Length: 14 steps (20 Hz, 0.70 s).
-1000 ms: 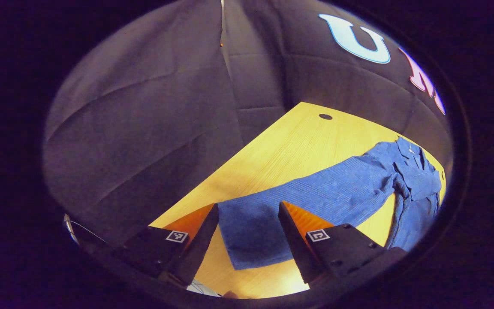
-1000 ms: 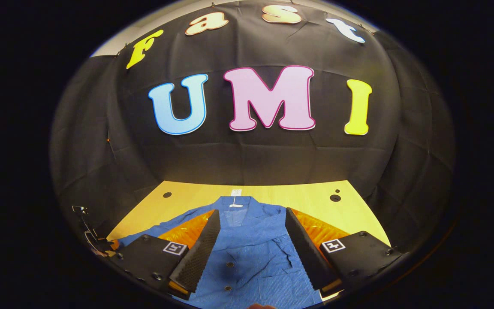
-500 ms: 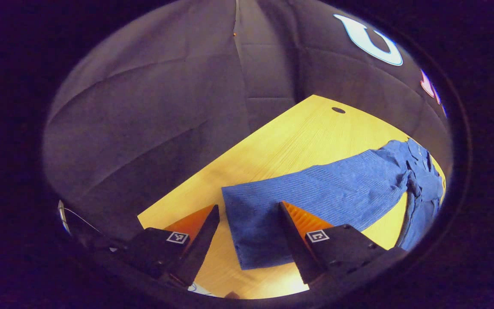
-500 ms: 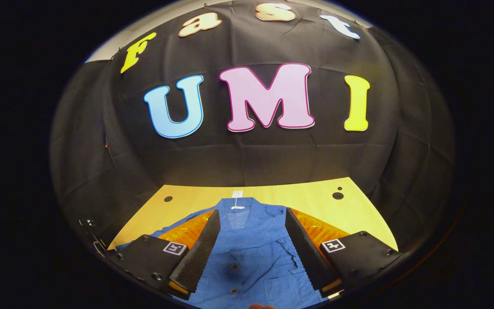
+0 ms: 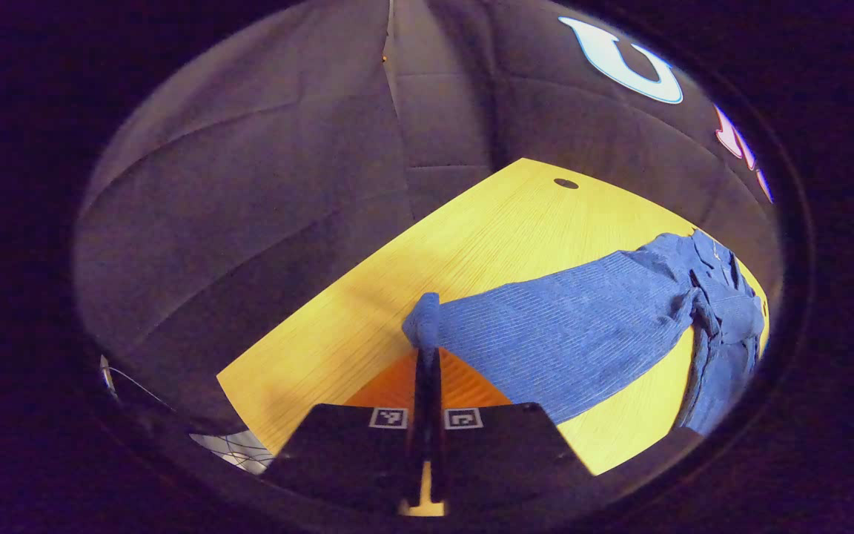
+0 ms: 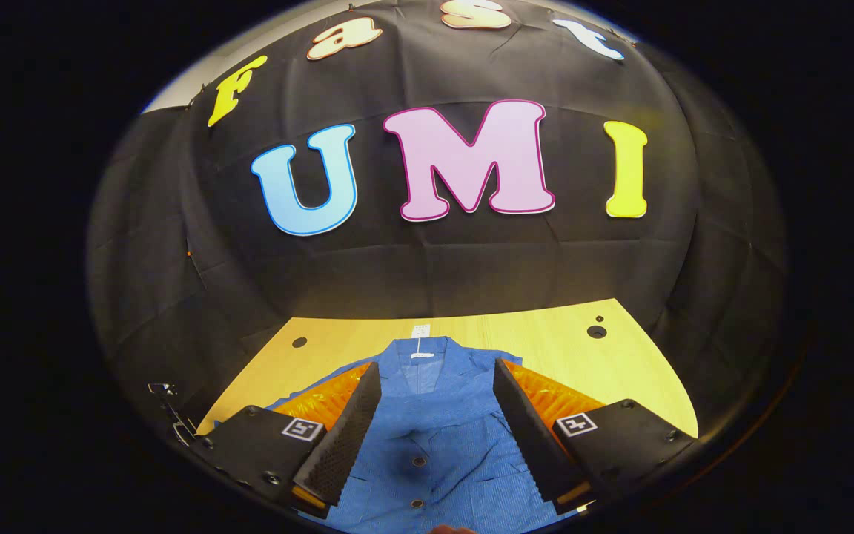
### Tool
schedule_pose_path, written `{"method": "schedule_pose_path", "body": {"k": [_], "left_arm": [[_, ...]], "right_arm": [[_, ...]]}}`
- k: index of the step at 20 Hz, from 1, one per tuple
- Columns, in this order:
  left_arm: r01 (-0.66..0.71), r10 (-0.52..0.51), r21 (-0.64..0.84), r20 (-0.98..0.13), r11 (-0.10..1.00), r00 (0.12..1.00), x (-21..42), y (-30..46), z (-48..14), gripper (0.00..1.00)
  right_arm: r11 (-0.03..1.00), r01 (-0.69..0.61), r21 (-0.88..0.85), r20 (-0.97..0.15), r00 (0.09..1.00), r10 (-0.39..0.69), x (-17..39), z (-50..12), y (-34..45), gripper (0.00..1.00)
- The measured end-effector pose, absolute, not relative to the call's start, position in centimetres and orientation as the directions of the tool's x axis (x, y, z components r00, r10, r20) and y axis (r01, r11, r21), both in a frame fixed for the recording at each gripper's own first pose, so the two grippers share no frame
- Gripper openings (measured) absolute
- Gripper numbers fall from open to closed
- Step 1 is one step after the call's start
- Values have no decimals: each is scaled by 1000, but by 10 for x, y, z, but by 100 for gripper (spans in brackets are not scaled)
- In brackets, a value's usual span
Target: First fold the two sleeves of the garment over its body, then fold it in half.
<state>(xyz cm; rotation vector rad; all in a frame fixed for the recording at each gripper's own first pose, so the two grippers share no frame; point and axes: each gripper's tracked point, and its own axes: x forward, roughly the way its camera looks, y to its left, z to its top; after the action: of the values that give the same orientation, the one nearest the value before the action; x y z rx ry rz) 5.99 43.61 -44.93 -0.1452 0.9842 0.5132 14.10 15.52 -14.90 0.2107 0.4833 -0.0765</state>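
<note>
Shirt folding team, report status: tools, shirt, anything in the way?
Left tool shut on sleeve cuff, bunched. Right tool open above shirt body, not gripping. Sleeve not yet folded over. Table beside sleeve shows nothing in the way.

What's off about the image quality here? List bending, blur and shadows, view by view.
Left gripper view: fisheye curves the table edge, the wall is dim, the sleeve weave is sharp. Right gripper view: evenly lit and sharp, with a soft dark shadow on the garment between the open jaws.

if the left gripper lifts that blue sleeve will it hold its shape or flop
Likely flop: the sleeve already bunches where the left gripper pinches its cuff. It looks thin and light, so it should drape and trail rather than stay flat. The ribbed weave probably won't slip on the wooden table.
</note>
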Motion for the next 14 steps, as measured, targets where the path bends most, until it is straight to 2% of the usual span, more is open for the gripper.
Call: {"method": "schedule_pose_path", "body": {"k": [3,9,14], "left_arm": [[-449,300,87,-853,889,428,66,436,-448,0],[-495,222,-12,-884,869,410,68,437,-444,0],[-448,180,-40,-880,893,439,86,416,-425,0]], "right_arm": [[977,133,168,-474,880,-39,137,-149,146,98],[973,157,167,-476,878,-60,128,-150,132,98],[969,170,179,-486,872,-63,118,-159,124,98]]}}
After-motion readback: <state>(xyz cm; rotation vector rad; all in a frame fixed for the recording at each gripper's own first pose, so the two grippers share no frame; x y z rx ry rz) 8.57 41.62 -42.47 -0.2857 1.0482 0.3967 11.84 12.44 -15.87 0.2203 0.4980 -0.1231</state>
